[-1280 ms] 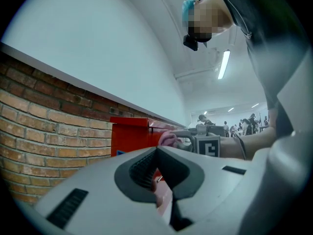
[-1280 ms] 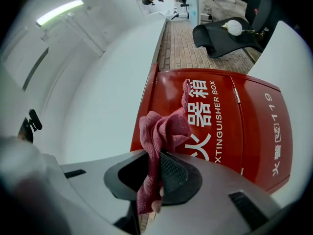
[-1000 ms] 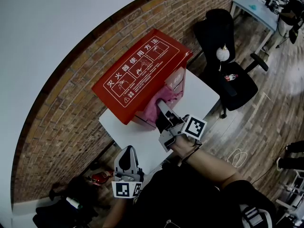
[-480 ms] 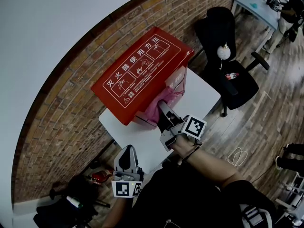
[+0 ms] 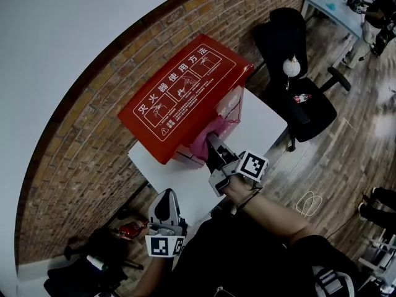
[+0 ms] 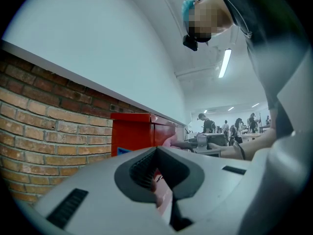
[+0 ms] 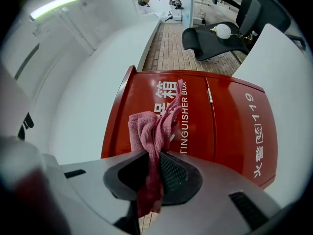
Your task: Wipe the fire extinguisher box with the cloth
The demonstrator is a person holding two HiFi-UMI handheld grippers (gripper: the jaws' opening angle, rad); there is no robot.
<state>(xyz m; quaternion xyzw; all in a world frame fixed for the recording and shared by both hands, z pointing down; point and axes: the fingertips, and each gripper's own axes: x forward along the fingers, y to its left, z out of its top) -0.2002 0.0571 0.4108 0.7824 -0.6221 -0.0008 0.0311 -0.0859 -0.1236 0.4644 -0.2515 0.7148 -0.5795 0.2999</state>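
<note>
Open-plan office; black swivel chair (image 5: 291, 73) at upper right of the head view; wood-plank floor (image 5: 346, 147) along the right; brick wall (image 5: 80, 147) below white paint at left; pale table (image 5: 331, 8) in the top right corner; left gripper view: several people (image 6: 230, 127) mid right, strip light (image 6: 225, 62) overhead

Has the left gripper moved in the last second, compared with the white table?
No. The left gripper stays at the same spot against the near edge of the white table.
</note>
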